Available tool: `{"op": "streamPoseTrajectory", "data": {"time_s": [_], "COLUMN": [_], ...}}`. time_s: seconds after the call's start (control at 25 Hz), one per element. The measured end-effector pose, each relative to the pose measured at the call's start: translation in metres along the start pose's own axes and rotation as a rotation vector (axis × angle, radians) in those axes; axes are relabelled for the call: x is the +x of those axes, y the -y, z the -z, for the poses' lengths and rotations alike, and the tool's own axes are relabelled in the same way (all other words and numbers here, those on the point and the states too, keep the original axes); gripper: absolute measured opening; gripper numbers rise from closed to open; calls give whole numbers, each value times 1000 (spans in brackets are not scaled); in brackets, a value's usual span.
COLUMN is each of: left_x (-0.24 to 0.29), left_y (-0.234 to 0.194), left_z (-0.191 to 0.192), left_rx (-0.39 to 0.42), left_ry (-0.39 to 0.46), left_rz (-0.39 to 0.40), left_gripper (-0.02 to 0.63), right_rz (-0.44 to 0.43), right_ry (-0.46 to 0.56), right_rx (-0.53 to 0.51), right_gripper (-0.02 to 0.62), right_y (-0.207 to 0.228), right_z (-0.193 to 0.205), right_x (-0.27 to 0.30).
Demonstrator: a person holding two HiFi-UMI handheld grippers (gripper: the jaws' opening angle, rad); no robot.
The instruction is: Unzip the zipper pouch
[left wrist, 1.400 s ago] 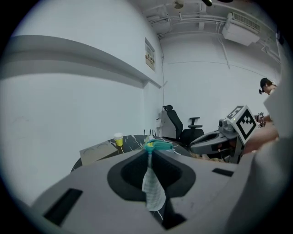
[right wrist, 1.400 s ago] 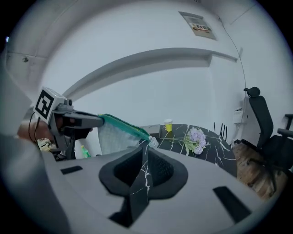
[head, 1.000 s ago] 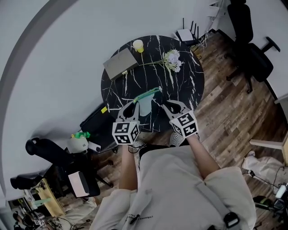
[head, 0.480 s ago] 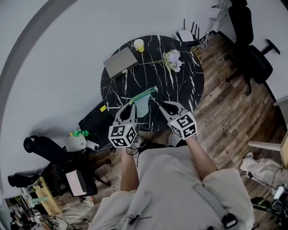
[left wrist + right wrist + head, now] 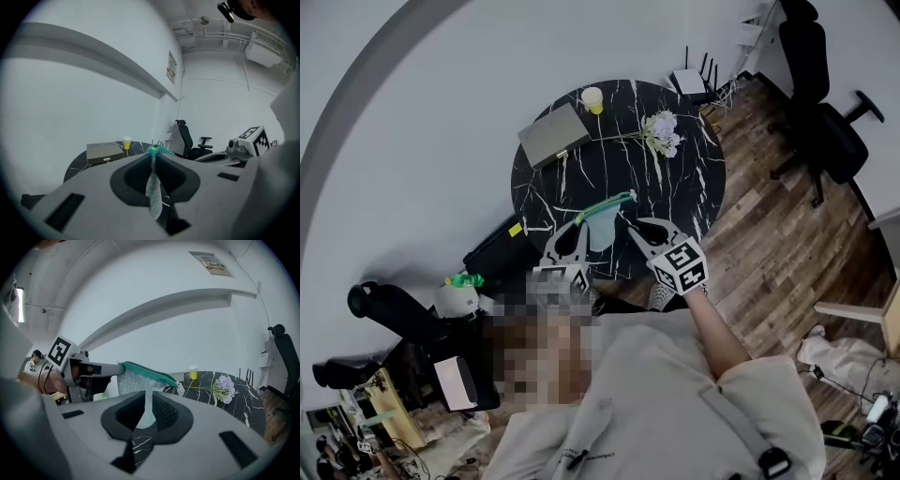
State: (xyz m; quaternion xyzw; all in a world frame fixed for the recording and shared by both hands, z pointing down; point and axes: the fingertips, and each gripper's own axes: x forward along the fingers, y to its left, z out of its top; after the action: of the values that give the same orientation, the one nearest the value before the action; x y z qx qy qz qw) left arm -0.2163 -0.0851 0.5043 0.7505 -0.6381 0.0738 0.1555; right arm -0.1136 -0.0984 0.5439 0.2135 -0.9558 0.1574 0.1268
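Observation:
A pale mesh zipper pouch (image 5: 602,223) with a teal zipper hangs above the near edge of the black table, stretched between both grippers. My left gripper (image 5: 575,227) is shut on the pouch's left end; the fabric (image 5: 153,187) hangs pinched between its jaws (image 5: 153,157). My right gripper (image 5: 637,226) holds the pouch's lower right part. In the right gripper view the mesh (image 5: 136,383) runs down between the jaws (image 5: 147,398), which are closing on it. The teal zipper (image 5: 145,370) looks zipped, its white pull (image 5: 179,388) at the right end.
The round black marble table (image 5: 675,187) carries a grey flat case (image 5: 553,134), a yellow cup (image 5: 592,97) and a bunch of pale flowers (image 5: 661,131). A black office chair (image 5: 820,122) stands on the wood floor at right. Clutter and another chair sit at lower left.
Both grippers keep their hold on the pouch and stay almost where they were. The head view has shifted slightly.

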Motion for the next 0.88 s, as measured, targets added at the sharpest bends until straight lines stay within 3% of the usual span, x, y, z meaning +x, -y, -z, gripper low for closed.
{"op": "streamPoseTrajectory", "data": {"time_s": [0.88], "left_x": [13], "left_y": [7], "left_z": [-3], "left_rx": [-23], "left_ry": [-4], "left_rz": [47], "left_gripper": [46], "right_rz": [-5], "right_ry": [20], "right_rx": [22], "right_gripper": [9], "right_y": [11], "right_z": [-7], "right_x": [6]}}
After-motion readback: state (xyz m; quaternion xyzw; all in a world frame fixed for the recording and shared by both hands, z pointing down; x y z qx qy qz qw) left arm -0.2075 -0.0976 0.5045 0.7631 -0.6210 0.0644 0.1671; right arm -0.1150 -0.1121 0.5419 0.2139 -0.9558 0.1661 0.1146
